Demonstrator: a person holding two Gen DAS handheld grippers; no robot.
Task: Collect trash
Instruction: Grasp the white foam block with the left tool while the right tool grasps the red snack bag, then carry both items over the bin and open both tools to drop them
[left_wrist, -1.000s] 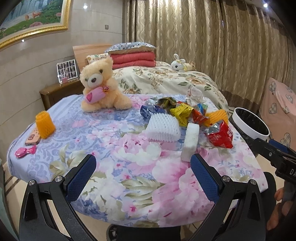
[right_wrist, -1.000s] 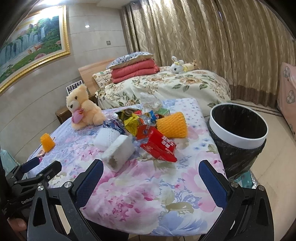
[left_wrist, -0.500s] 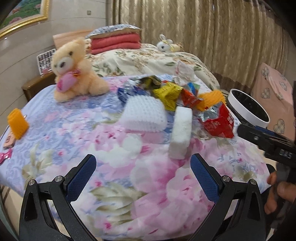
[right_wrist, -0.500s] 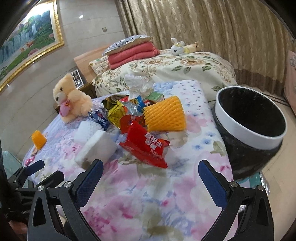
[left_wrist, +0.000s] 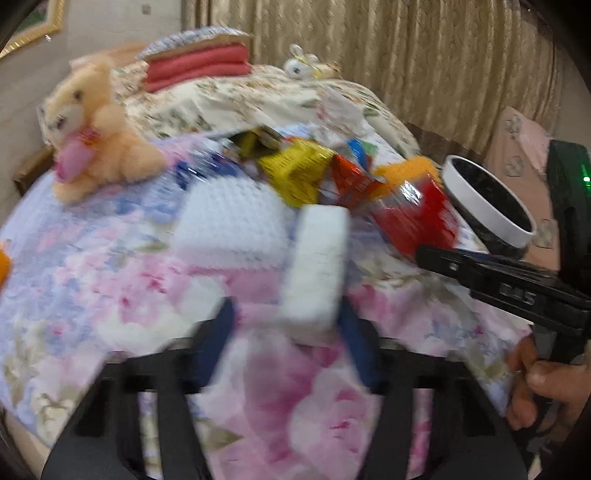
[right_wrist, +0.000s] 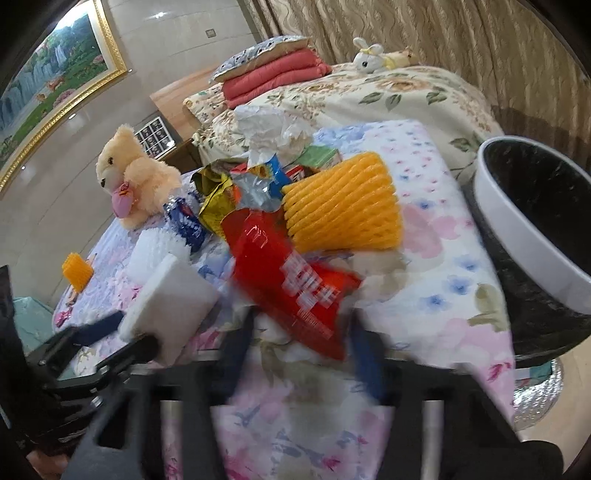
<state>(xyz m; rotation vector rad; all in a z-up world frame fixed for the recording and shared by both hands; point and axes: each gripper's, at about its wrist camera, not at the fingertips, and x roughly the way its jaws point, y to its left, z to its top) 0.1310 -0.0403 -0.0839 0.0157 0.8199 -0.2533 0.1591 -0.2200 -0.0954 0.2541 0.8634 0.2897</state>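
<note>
A pile of trash lies on the flowered table cloth (left_wrist: 295, 398). My left gripper (left_wrist: 288, 328) points down at a white foam block (left_wrist: 314, 266). Its jaws are closing, with the block's near end between the blurred blue pads and a gap still on the left side. My right gripper (right_wrist: 303, 339) is closing too, and the lower end of a red snack bag (right_wrist: 291, 280) sits between its fingers. Behind the bag lie an orange foam net (right_wrist: 340, 206), a yellow wrapper (left_wrist: 295, 173) and a white foam net (left_wrist: 229, 225).
A black bin with a white rim (right_wrist: 517, 236) stands off the table's right edge. A teddy bear (right_wrist: 136, 181) and a small orange net (right_wrist: 77, 271) sit at the left. Crumpled tissue (right_wrist: 273, 125) tops the pile. A bed is behind. A hand (left_wrist: 546, 384) holds the right gripper.
Both grippers have come forward and down to the pile. Their jaws have gone from wide open to much narrower, one around the white block, the other around the red bag.
</note>
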